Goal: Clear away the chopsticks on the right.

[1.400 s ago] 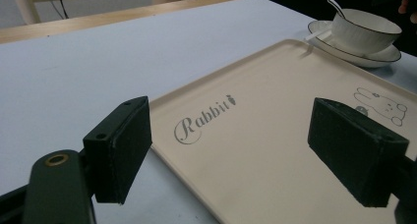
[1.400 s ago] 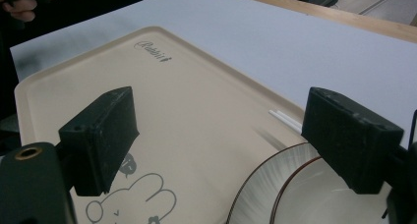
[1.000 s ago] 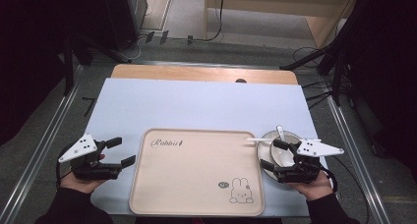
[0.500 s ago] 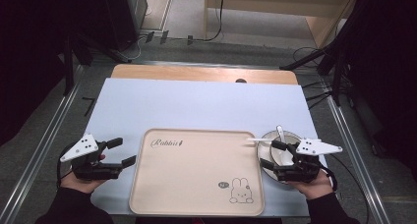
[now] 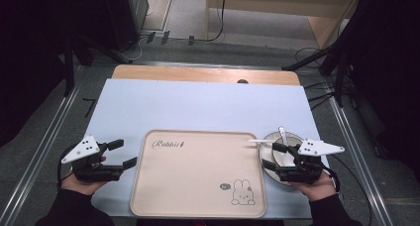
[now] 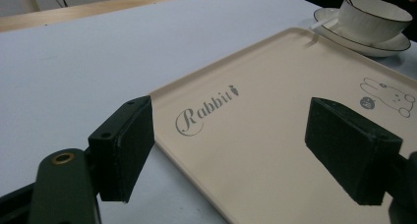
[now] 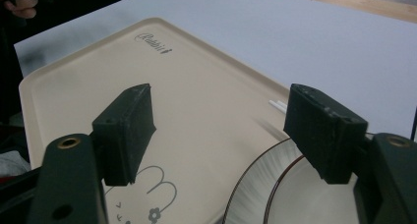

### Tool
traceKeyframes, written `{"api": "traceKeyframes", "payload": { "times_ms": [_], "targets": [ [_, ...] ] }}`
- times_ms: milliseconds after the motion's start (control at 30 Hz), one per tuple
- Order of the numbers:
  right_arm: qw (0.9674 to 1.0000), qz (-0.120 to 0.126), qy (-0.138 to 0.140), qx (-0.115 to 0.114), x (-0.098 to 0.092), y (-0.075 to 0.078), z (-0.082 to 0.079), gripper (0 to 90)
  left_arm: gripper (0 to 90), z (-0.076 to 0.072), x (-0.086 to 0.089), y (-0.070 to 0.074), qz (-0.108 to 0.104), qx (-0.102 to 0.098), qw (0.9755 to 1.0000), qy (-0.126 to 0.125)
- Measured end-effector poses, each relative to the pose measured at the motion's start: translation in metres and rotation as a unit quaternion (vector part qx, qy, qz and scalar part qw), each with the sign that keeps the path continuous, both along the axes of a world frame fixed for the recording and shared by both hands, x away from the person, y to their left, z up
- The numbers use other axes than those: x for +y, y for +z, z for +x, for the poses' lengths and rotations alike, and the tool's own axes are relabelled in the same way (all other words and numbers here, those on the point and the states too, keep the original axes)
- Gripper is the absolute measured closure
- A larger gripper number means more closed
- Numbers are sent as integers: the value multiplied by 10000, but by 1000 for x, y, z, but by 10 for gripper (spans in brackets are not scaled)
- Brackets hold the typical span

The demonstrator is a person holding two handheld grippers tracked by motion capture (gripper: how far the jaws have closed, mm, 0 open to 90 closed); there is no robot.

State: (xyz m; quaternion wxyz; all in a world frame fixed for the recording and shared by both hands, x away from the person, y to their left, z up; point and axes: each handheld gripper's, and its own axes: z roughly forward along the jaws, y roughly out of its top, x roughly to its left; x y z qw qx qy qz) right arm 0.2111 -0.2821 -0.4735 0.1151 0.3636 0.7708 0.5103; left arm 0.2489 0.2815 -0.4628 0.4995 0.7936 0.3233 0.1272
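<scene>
High view shows both tools almost unmoved over the last second, the left tool (image 5: 121, 154) with jaws apart beside the beige tray (image 5: 198, 186), the right tool (image 5: 270, 155) spread over the saucer (image 5: 265, 164) holding the cup (image 6: 371, 20), no grasp begun.

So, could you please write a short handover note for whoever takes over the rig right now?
Left gripper: open, holding nothing, beside the left edge of the beige rabbit tray.
Right gripper: open, holding nothing, over the saucer.
The white cup with its spoon sits on the saucer, right of the tray; a white stick lies across the tray's rim.
Done: nothing on the tray.
Left: probably moving the cup and saucer onto the tray.
</scene>
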Motion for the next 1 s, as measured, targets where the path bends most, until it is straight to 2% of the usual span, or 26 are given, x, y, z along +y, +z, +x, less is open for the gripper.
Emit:
{"api": "traceKeyframes", "payload": {
  "times_ms": [200, 233, 300, 433, 533, 667, 867, 1000],
  "targets": [
    [10000, -43, -66, 46, -3, 3, 0, 312, 193, 0, 0, 0, -22, 6, 10000, 3],
    [9998, 60, -57, 206, -6, 6, 2, 329, 193, 0, 0, 0, -21, 0, 10000, 13],
    [9995, 140, -77, 282, -9, 7, 3, 329, 193, 0, 0, 0, -10, 6, 10000, 14],
    [9994, 95, -236, 219, -14, 10, 2, 327, 194, 0, 0, 0, 6, 6, 10000, 21],
    [9987, -30, -469, 189, -24, 14, 3, 327, 198, 0, -1, 0, 12, 5, 10000, 21],
    [9979, -39, -623, 164, -33, 16, 6, 341, 200, 0, 0, 0, 34, 7, 10000, 38],
    [9940, -47, -1072, 233, -58, 16, 15, 415, 204, 1, -1, 0, 40, 3, 10000, 57],
    [9920, -71, -1228, 288, -68, 12, 19, 448, 206, 1, -1, 0, 59, 5, 10000, 59]
  ]
}}
